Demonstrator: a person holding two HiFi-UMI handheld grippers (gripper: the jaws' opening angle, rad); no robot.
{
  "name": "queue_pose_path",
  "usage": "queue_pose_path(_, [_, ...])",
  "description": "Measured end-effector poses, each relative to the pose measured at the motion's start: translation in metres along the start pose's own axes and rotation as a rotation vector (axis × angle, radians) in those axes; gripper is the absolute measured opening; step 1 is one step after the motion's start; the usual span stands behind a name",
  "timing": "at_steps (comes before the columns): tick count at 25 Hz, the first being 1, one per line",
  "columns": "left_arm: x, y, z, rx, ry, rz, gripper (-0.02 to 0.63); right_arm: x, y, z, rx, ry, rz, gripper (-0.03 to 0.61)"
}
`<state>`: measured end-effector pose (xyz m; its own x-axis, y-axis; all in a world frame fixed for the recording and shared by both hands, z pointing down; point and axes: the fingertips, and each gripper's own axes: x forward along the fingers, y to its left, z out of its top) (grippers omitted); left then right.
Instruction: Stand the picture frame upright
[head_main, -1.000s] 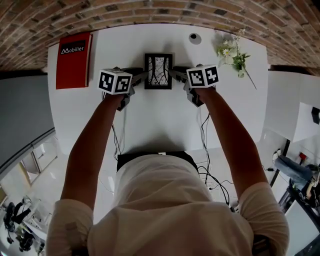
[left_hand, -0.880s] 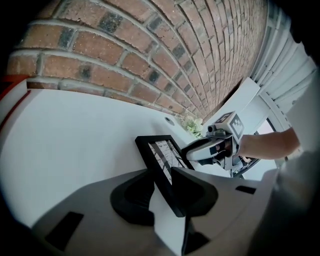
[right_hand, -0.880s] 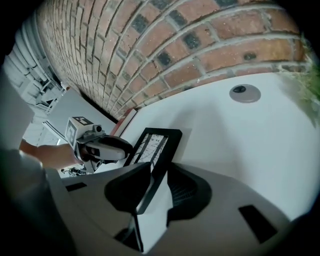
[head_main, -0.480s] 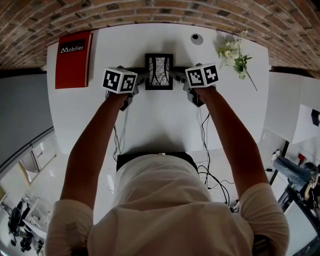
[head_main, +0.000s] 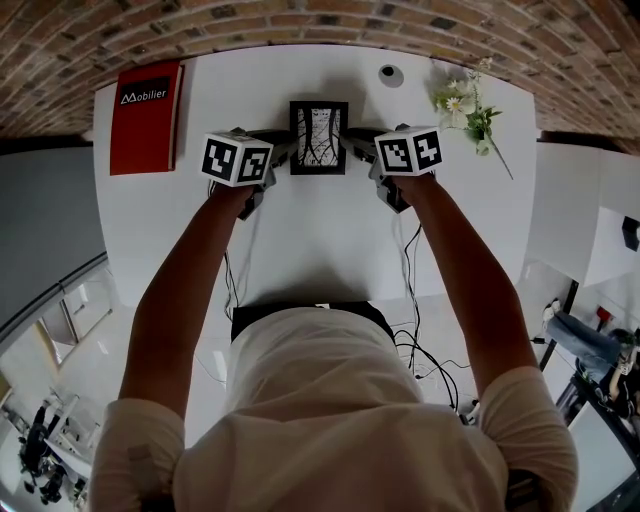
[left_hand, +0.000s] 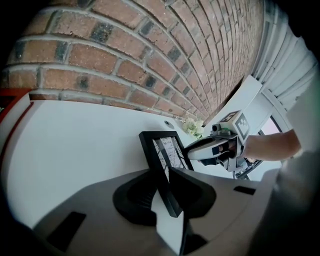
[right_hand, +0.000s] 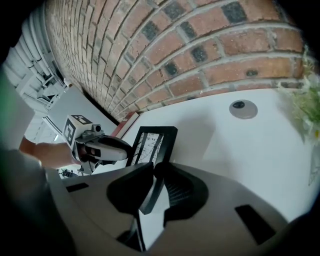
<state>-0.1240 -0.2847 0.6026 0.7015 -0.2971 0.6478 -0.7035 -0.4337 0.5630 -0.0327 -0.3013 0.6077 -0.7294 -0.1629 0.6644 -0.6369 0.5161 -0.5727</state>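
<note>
In the head view, the picture frame (head_main: 318, 137) was at the far middle of the white table (head_main: 320, 230), with its black border and its pale picture turned up to the camera. The left gripper (head_main: 283, 150) was at the left edge of the picture frame and the right gripper (head_main: 355, 143) at its right edge. A red booklet (head_main: 147, 118) lay well to the left of the picture frame, flowers (head_main: 465, 105) lay well to its right, and a small round disc (head_main: 390, 74) lay just beyond its far right corner. The brick wall (head_main: 300, 20) ran behind it.

In the left gripper view, the jaws of the left gripper (left_hand: 165, 185) were closing, and the near edge of the picture frame (left_hand: 159, 152) stood between them, with both pads against it. The picture frame looked tilted. I could not tell if its lower edge rested on the table. The right gripper (left_hand: 192, 150) reached the other side of the picture frame.

In the right gripper view, the right gripper (right_hand: 154, 187) was clamped on the near edge of the picture frame (right_hand: 152, 142). The left gripper (right_hand: 127, 150) met the opposite edge of the picture frame, and the round disc (right_hand: 243, 108) lay beyond it to the right.
</note>
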Motion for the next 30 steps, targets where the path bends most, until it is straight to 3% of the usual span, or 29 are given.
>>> queue_pose_path(11, [-0.013,-0.018,0.012,0.084,-0.016,0.018,0.070,-0.023,0.009,0.028,-0.130,-0.071,-0.028,0.057])
queue_pose_path(30, [-0.057,-0.018,0.062,0.272,-0.085,0.137,0.054,-0.040,0.043,0.073,-0.373,-0.158,-0.070,0.046])
